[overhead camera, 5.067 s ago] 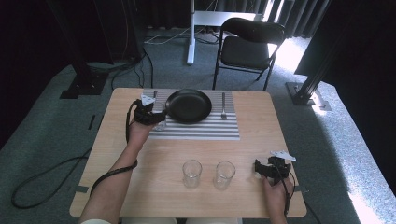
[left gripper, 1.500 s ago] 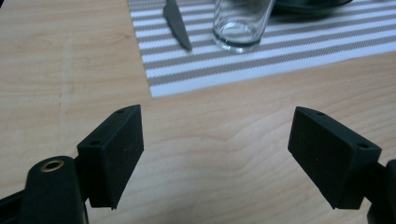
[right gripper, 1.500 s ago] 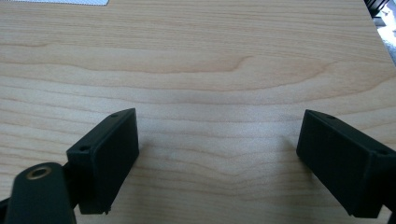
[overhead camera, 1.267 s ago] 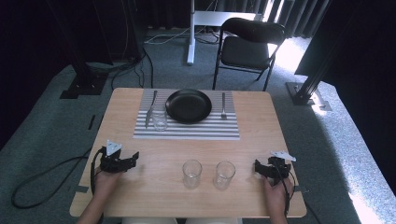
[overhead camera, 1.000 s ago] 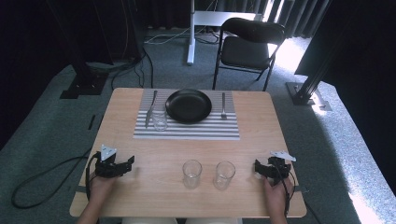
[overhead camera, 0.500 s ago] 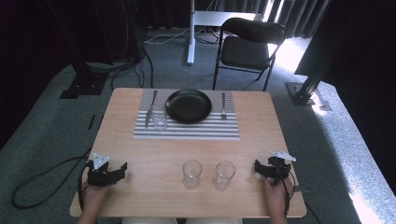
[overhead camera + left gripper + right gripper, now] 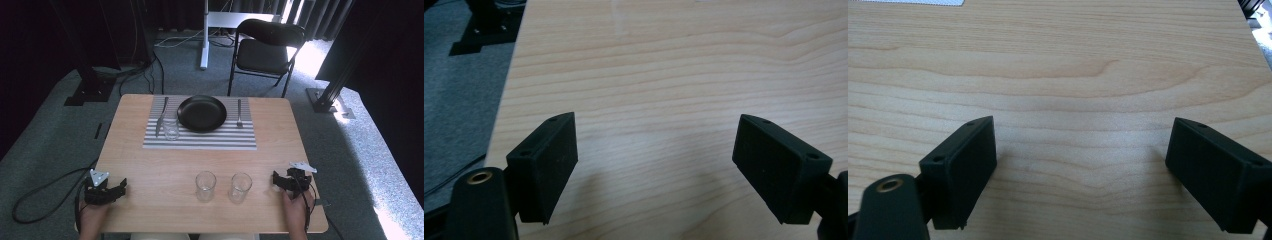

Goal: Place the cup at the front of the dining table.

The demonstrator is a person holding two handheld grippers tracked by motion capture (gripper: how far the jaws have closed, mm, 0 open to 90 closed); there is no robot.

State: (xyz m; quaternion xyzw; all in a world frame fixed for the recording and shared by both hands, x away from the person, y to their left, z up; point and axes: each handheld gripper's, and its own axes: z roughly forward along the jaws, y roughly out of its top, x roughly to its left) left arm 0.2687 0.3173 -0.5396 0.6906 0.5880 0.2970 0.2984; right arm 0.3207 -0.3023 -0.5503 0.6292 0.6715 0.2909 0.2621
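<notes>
Wood table (image 7: 150,165) was bare under both grippers, left gripper (image 7: 116,190) and right gripper (image 7: 276,180), jaws wide and empty; for either near glass (image 7: 205,185), I'd approach low, straddling it.

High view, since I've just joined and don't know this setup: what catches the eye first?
A black plate sits on a striped placemat at the table's far side, between a knife and a fork, with a glass by the knife. Two more empty glasses stand near the front edge. The left tongs and right tongs rest open at the near corners.
</notes>
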